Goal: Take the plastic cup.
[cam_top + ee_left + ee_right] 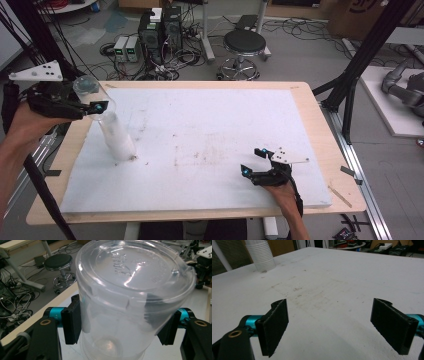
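Right hand-held gripper (254,161) low over table (210,150), jaws wide, empty. Left hand-held gripper (97,106) clamps clear cup (95,95) above stack (117,137).

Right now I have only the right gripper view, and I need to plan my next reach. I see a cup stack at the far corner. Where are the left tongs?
Observer: The left tongs hang above the stack, at the left side of the board.
Operator: Are they holding anything?
Observer: Yes, their pads press on both sides of a clear cup.
Operator: Is that cup upright?
Observer: No, in the high view it tilts toward the board's left edge. I cannot tell whether it is free of the stack.
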### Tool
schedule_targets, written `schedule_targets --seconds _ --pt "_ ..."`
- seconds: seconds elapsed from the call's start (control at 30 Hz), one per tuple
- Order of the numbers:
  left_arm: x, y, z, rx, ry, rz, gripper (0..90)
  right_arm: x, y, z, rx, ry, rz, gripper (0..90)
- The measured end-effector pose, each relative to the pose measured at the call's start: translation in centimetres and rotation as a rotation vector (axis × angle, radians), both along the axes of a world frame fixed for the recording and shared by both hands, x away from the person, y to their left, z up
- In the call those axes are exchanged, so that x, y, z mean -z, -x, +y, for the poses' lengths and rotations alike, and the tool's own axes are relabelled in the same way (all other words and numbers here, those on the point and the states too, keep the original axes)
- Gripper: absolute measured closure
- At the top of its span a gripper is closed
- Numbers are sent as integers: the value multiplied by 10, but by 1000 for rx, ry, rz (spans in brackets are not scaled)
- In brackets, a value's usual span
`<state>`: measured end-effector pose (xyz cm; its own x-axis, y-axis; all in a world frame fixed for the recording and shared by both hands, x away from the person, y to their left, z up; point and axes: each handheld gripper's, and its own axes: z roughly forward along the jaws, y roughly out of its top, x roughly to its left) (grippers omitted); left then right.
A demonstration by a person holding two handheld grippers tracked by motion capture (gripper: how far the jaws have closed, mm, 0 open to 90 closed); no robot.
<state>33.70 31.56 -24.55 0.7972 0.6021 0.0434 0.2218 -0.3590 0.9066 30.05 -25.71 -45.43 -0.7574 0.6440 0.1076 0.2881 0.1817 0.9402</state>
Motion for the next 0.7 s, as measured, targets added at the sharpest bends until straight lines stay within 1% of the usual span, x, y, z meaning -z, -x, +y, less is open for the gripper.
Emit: schedule_targets --seconds 0.07,0.1,0.2,0.3,0.33,0.47,0.53,0.57,0.6,0.7 --pt "2 4 -2 7 15 3 335 0 1 0 3 -1 0 144" --pt "3 5 -3 13 17 7 336 0 1 0 4 -2 -7 144" --pt "6 12 -11 37 17 10 335 0 1 0 4 -3 -6 144" --pt "10 19 -22 72 26 -4 331 0 -1 0 4 -5 8 144" --pt "12 21 -26 86 34 -6 331 0 -1 0 4 -7 16 144" --pt "19 31 -44 136 57 -20 331 0 -1 -1 -1 -12 19 144" --pt "25 36 -55 165 55 -22 331 0 0 -1 -2 -14 9 144" --pt "25 36 -55 165 55 -22 330 0 0 -1 -2 -14 9 144" --pt "31 40 -66 190 61 -19 331 0 0 -1 -3 -13 -3 144" --pt "39 44 -82 234 79 -22 331 0 0 -1 -2 -12 -6 144"
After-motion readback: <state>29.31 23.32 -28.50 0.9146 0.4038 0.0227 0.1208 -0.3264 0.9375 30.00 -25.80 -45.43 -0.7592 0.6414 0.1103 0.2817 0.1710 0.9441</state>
